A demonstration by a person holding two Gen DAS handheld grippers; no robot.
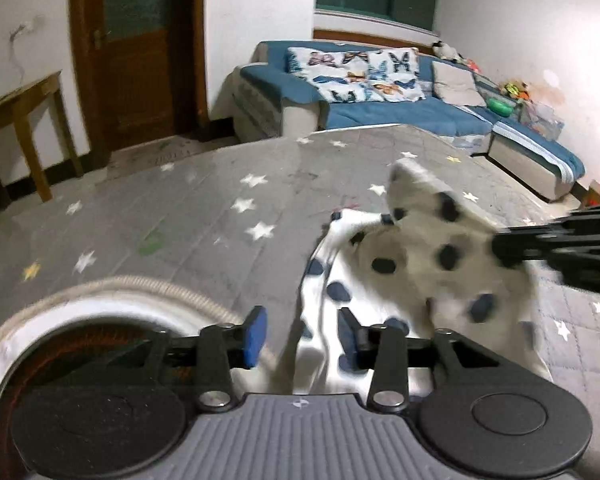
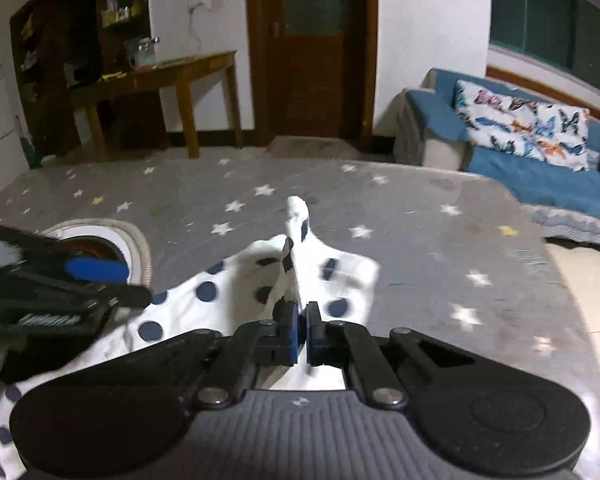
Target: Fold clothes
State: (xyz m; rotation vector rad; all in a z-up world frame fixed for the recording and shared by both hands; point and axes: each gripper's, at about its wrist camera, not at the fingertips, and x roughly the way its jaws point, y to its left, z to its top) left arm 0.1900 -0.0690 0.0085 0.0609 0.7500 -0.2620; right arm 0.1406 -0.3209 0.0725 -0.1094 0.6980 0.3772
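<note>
My right gripper (image 2: 302,334) has its blue pads pressed together on a fold of the white polka-dot garment (image 2: 236,288), which lies bunched on the grey star-print worktop (image 2: 440,240), rising to a peak at twelve o'clock from the pads. My left gripper (image 1: 302,334) is spread wide, the cloth draped between its fingers. A round white basket (image 1: 112,300) sits at nine o'clock from it.
</note>
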